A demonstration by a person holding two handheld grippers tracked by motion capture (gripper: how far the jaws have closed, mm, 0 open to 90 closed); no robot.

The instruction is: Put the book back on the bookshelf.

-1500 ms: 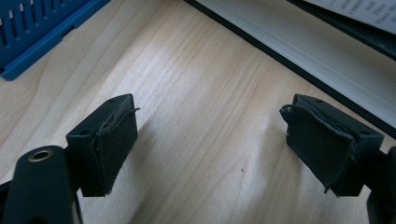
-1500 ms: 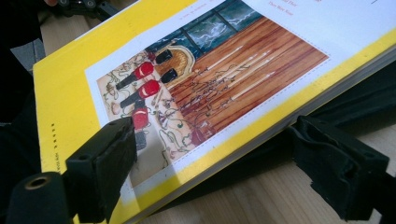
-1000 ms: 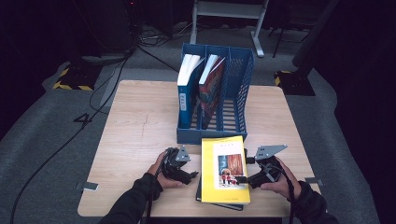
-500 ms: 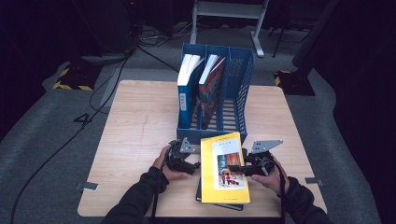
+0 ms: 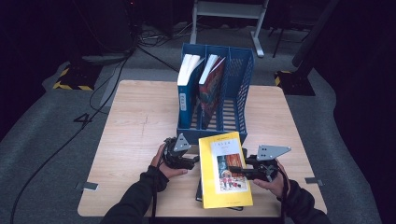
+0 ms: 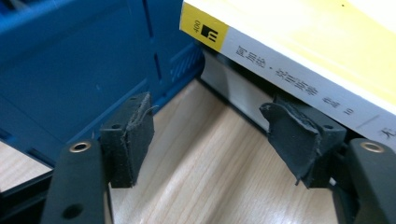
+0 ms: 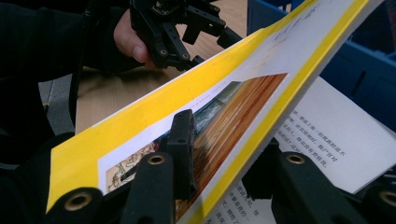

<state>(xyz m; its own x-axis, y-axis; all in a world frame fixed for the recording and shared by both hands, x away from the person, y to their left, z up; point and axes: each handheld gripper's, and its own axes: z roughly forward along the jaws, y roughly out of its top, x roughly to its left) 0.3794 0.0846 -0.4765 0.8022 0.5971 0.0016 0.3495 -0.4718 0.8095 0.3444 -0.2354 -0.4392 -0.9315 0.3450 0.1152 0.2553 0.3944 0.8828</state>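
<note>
Our right claw (image 5: pixel 236 170) has just been closing, and its jaws now pinch the front cover of the yellow book (image 5: pixel 224 170), one pad on the printed face and the other under it, so the cover lifts off the page of text below, as the right claw's own view (image 7: pixel 219 182) makes plain. Compared with a second ago, the book has shifted slightly and its right edge is now gripped. Our left claw (image 5: pixel 189 161) has also been narrowing, yet its pads (image 6: pixel 128 135) stand apart over bare desk (image 6: pixel 210 172) with nothing between them, one pad just beside the book's spine. The book lies on a dark book (image 5: pixel 201 193) at the near edge, in front of the blue file rack (image 5: pixel 236 88). We judge the lift toward the rack's empty slot is beginning.
</note>
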